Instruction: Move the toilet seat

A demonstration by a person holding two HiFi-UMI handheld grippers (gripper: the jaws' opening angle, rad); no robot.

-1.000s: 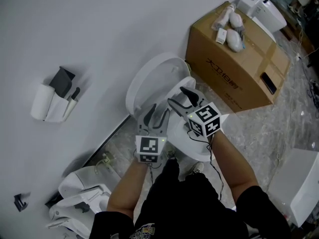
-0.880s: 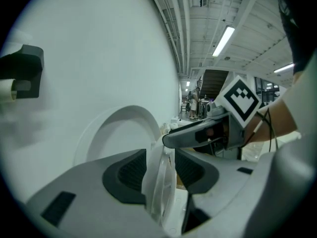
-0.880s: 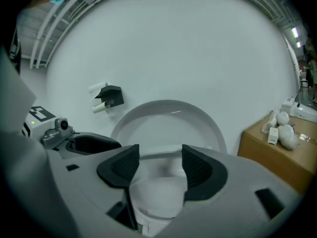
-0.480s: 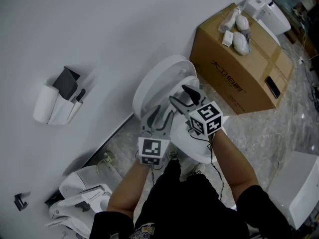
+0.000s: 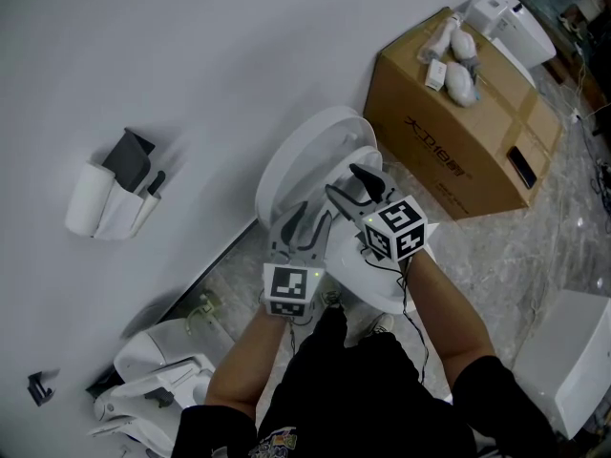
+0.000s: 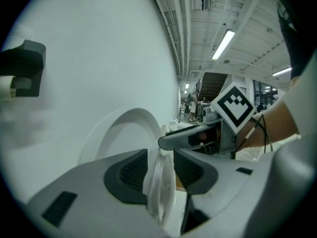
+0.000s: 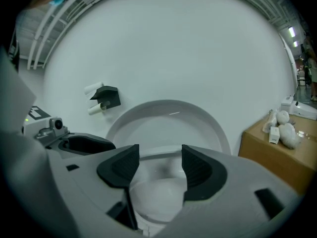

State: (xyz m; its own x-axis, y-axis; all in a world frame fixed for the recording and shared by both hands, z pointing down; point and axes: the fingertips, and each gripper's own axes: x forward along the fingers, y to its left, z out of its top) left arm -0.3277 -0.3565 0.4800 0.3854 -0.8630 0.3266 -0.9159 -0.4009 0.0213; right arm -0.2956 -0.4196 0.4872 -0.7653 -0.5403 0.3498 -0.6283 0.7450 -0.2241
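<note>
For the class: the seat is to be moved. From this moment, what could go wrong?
The left gripper, jaws just closing, pinches only the thin edge of the toilet seat: it might slip and drop. The open, empty right gripper hangs over the bowl, where a falling seat could strike it.

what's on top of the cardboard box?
A few white rounded bundles and a small white card lie on the cardboard box. What they are is too small to tell; the box is shut, contents hidden.
</note>
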